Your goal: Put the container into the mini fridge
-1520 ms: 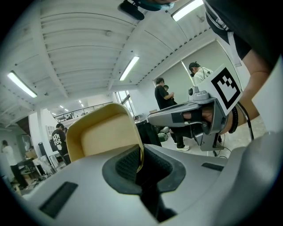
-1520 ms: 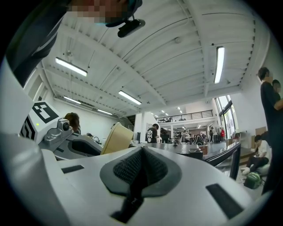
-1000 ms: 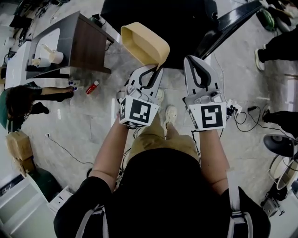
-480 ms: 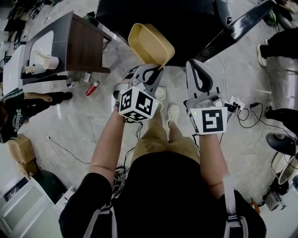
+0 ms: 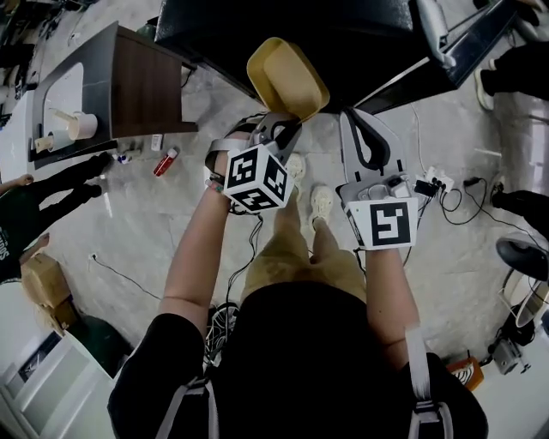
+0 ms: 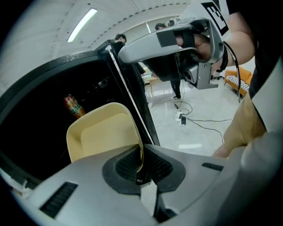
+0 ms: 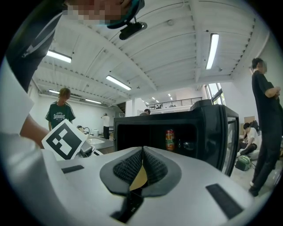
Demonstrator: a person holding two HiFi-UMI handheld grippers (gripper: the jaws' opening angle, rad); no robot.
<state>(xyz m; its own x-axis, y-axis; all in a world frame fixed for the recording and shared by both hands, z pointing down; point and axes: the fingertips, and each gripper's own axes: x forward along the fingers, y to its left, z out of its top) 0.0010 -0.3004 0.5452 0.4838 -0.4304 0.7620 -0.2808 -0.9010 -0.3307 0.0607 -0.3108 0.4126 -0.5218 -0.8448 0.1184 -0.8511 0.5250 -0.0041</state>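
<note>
Pale floor [image 5: 154, 231] lies under you, the mini fridge [image 5: 283, 26] open ahead (a can [image 7: 170, 140] inside). Your left gripper [image 5: 290, 127] pinches the rim of the yellow container [image 5: 287, 77] at the fridge's mouth. Your right gripper [image 5: 355, 117] is closed on nothing.

I read the head view from above the person's head, aimed steeply down: arms near, floor beneath, the mini fridge [image 5: 214, 34] at the far edge. The left gripper view rides just behind the left tongs [image 6: 141, 152], rolled sideways, close to the fridge's open mouth. The right gripper view rides just behind the right tongs [image 7: 142, 150], roughly level, facing the fridge front from farther back. Both gripper views share the fridge interior and the can [image 6: 73, 106] inside. Each also catches the other gripper.
</note>
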